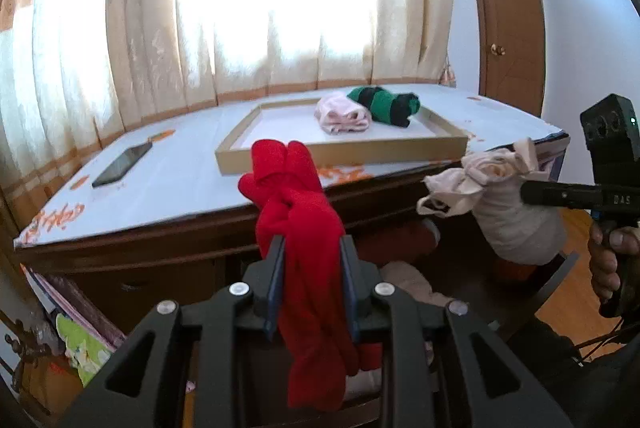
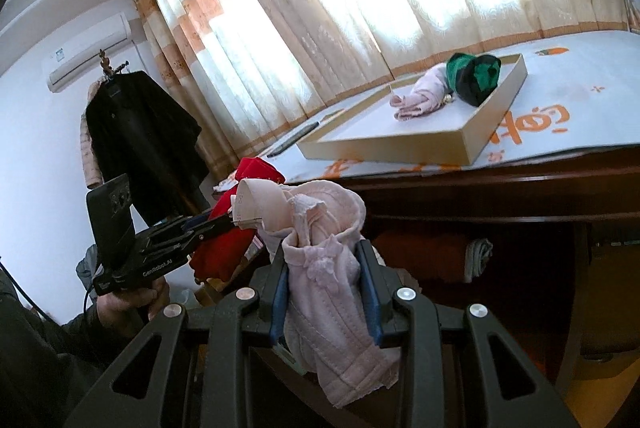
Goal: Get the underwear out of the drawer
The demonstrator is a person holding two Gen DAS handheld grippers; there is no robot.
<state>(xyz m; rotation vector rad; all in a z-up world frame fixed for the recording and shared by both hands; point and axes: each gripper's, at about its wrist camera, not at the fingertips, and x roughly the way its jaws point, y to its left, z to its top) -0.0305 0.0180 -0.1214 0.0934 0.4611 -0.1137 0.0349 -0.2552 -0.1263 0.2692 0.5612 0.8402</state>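
Note:
My left gripper (image 1: pixel 312 248) is shut on red underwear (image 1: pixel 296 195), which bunches above the pads and hangs below them, in front of the desk's front edge. My right gripper (image 2: pixel 325 252) is shut on a pale pink bra (image 2: pixel 320 216), its cups above the pads and fabric trailing down. In the left wrist view the right gripper (image 1: pixel 524 191) shows at right with the pale bra (image 1: pixel 480 171). The right wrist view has the left gripper (image 2: pixel 230 222) at left with the red garment (image 2: pixel 224 248). The open drawer (image 1: pixel 412 280) lies below, holding more clothes.
On the desk (image 1: pixel 180 175) stands a shallow cardboard tray (image 1: pixel 340 149) holding a rolled pink garment (image 1: pixel 342 115) and a green-and-black one (image 1: pixel 386 105). A phone (image 1: pixel 122 163) lies at the desk's left. Curtains hang behind; a dark coat (image 2: pixel 140 131) hangs at left.

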